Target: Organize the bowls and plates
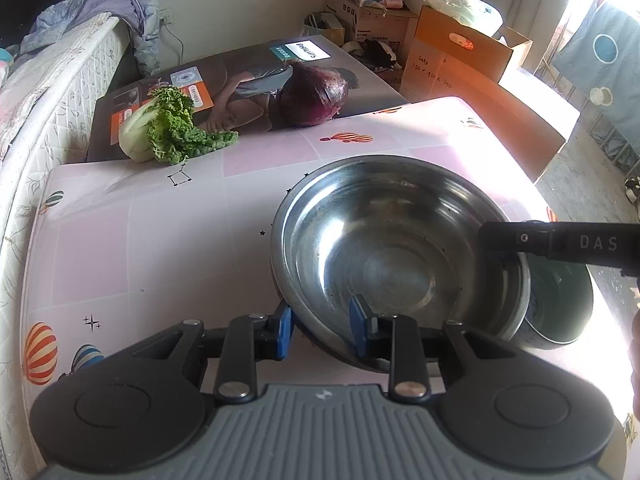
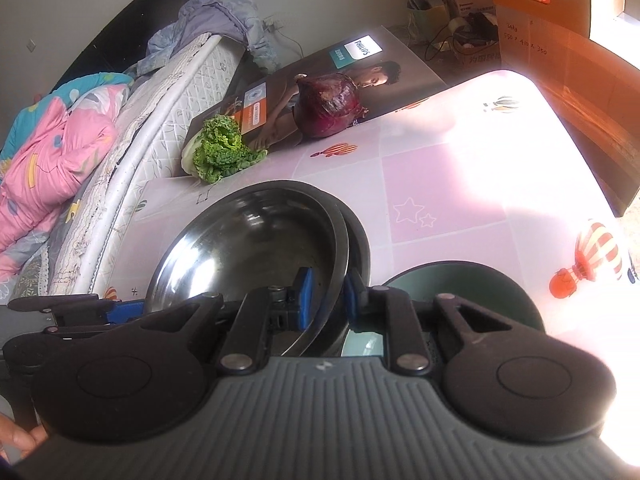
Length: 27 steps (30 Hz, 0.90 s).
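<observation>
1. The left gripper [image 1: 320,330] has its blue pads set astride the near rim of the steel bowl [image 1: 384,248], one outside, one inside; whether they pinch it I cannot tell.
2. The right gripper [image 2: 325,300] straddles the bowl's opposite rim likewise, contact unclear.
3. The dark bowl [image 2: 460,280] sits on the counter [image 2: 460,168] just right of the right gripper.
4. Beyond both grippers lie a green cabbage [image 1: 172,128] and a red cabbage [image 1: 312,98].

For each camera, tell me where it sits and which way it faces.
Left wrist: rides the left gripper, facing across the table; its fingers straddle the steel bowl near rim; the right gripper enters from the right.
Right wrist: rides the right gripper, fingers straddling the bowl's right rim; a hand shows lower left.
Shared: bowl, cabbage, red onion.
</observation>
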Motion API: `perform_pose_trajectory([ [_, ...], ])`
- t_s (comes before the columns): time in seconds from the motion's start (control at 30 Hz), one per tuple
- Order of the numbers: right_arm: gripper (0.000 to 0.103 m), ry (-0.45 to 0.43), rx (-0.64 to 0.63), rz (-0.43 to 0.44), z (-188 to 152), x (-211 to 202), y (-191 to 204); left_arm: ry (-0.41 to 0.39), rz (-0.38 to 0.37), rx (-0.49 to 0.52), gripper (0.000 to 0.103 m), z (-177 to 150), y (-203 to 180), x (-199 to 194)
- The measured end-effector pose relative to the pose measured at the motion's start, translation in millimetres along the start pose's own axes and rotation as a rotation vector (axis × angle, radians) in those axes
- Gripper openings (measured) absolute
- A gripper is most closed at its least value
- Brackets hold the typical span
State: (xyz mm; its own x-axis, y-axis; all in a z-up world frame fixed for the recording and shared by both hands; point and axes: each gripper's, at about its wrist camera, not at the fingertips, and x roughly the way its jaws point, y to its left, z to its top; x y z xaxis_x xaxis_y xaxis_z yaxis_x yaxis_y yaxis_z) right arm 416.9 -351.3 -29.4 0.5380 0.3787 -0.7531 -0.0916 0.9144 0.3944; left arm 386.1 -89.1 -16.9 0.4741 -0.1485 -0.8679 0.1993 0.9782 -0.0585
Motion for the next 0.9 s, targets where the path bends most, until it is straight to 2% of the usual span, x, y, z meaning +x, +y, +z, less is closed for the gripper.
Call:
perform_pose_trajectory([
  [0.07, 0.017, 0.000, 0.007, 0.009, -0.2, 2.3, -4.4, -0.006, 0.008, 0.007, 0.036, -0.1, -1.7, 2.2],
  [0.27, 0.021, -0.002, 0.004, 0.010, 1.6, 7.3, -1.5, -0.008, 0.022, 0.006, 0.042, 0.7, -2.2, -0.5],
  [0.37, 0.028, -0.008, 0.020, 0.023, 1.9, 4.2, -1.4, -0.040, 0.028, 0.011, 0.052, -1.7, -2.8, -10.5],
  [0.5, 0.042, -0.036, 0.040, 0.034, 1.9, -7.9, -3.4, -0.087, 0.038, 0.034, 0.055, -4.7, -9.9, -28.0],
  [0.73, 0.042, -0.114, 0.069, 0.065, -3.5, -54.1, -24.5, -0.130, -0.049, 0.071, 0.057, -14.7, -37.6, -55.1],
  [0.9, 0.042, -0.148, 0.103, 0.026, -19.3, -87.1, -62.8, -0.078, -0.157, 0.106, 0.059, -22.4, -73.8, -47.2],
])
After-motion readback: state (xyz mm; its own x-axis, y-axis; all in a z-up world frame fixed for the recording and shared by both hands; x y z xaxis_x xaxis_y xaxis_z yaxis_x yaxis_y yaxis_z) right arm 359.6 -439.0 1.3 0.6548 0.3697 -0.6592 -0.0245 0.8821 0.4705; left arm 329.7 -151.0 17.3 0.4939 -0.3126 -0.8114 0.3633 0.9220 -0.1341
